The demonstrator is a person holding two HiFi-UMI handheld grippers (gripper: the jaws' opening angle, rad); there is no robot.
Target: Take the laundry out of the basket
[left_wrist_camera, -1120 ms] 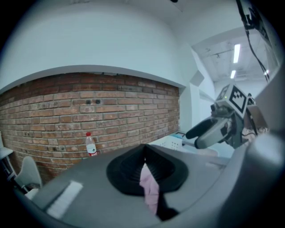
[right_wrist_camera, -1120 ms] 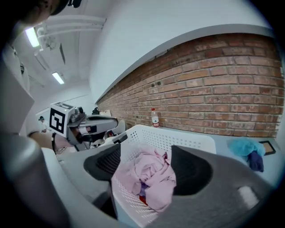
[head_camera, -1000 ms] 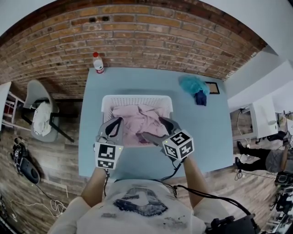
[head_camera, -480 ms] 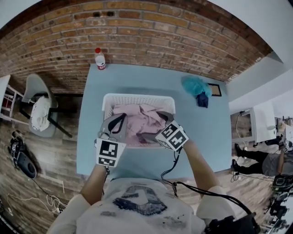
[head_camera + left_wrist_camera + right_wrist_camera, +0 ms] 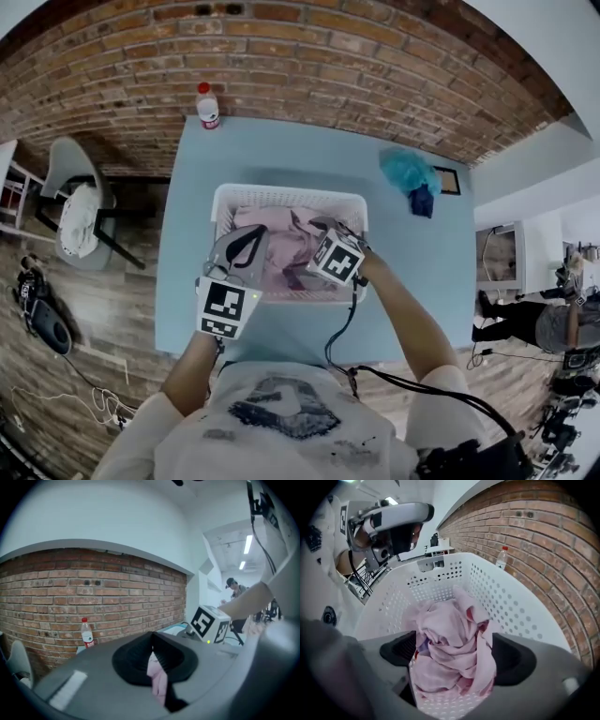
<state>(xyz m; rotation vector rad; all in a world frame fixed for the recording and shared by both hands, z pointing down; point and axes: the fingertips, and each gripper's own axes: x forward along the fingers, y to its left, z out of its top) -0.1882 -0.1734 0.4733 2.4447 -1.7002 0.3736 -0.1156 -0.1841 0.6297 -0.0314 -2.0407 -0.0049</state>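
A white perforated basket (image 5: 289,197) stands on the blue table (image 5: 412,272) with crumpled pink laundry (image 5: 272,239) inside. My left gripper (image 5: 246,246) hangs over the basket's near left side. In the left gripper view it (image 5: 152,656) is shut on a fold of pink cloth (image 5: 158,679). My right gripper (image 5: 317,232) reaches into the basket from the near right. Its jaws (image 5: 454,656) stand wide open, one on each side of the pink pile (image 5: 450,630), whose top bulges up between them.
A water bottle (image 5: 207,105) stands at the table's far left edge by the brick wall. Teal and dark blue clothes (image 5: 409,173) lie at the far right beside a dark frame (image 5: 448,181). A grey chair (image 5: 75,220) is left of the table.
My right gripper has moved forward from the basket's near rim down over the pink pile. The left gripper has barely shifted.
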